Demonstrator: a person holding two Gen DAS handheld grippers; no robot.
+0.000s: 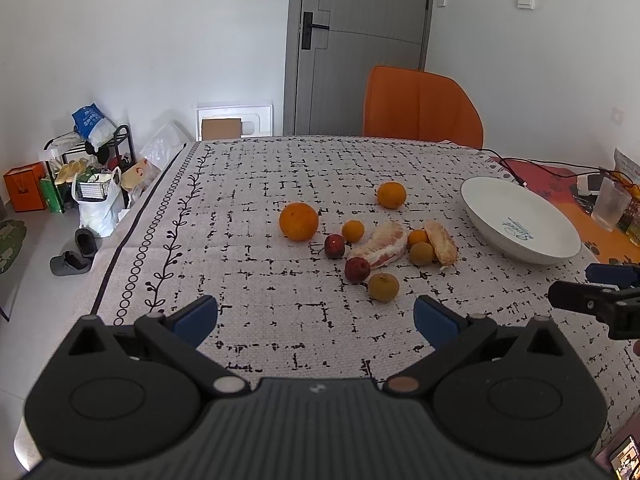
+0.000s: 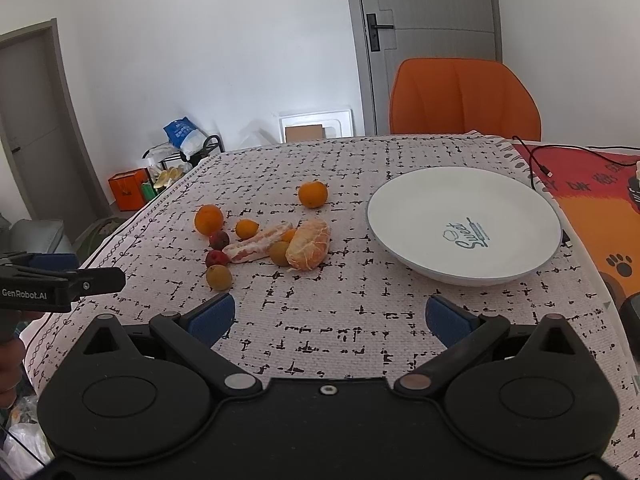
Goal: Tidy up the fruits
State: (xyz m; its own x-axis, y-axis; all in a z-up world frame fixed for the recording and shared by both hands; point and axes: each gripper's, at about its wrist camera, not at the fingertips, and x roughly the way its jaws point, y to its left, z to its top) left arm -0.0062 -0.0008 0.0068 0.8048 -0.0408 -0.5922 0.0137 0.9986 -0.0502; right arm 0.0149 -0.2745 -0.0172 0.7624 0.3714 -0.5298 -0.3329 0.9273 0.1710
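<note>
Left wrist: fruits, mostly oranges plus peeled pieces, bunched mid-worktop; left gripper jaws spread. Right wrist: white plate toward the right edge holds nothing; right gripper jaws spread too.

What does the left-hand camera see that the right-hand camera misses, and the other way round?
Only the left wrist view shows the slippers on the floor, a clear plastic cup past the plate, and the right gripper from the side.

Only the right wrist view shows a second grey door at far left, paw prints on the orange cloth, and the left gripper from the side.

Both show the loose fruit, the empty white plate and the orange chair.
</note>
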